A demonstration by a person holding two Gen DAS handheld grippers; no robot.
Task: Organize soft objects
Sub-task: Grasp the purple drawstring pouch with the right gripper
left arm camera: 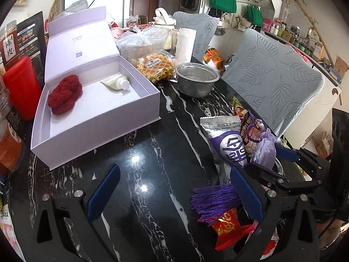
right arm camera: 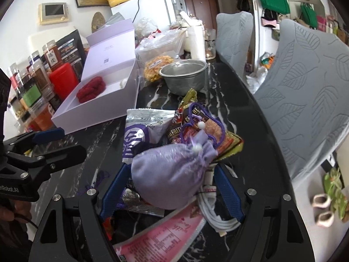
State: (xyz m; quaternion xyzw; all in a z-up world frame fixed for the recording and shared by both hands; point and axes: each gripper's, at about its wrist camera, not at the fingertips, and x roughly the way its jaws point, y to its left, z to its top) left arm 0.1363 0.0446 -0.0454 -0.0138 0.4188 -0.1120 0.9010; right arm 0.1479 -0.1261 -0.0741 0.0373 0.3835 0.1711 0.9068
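While the right gripper [right arm camera: 172,187] is straddling the lilac drawstring pouch [right arm camera: 170,172] at lower centre of its view, its blue jaws are standing spread, one on each side; whether the pads are pressing the cloth cannot be told. Left gripper [left arm camera: 174,194], at the bottom of its own view, is hovering with jaws spread over the black marble table [left arm camera: 152,152]. Upper left, the open white box [left arm camera: 96,113] is holding a red knitted bundle [left arm camera: 64,93] and a white tube [left arm camera: 115,83].
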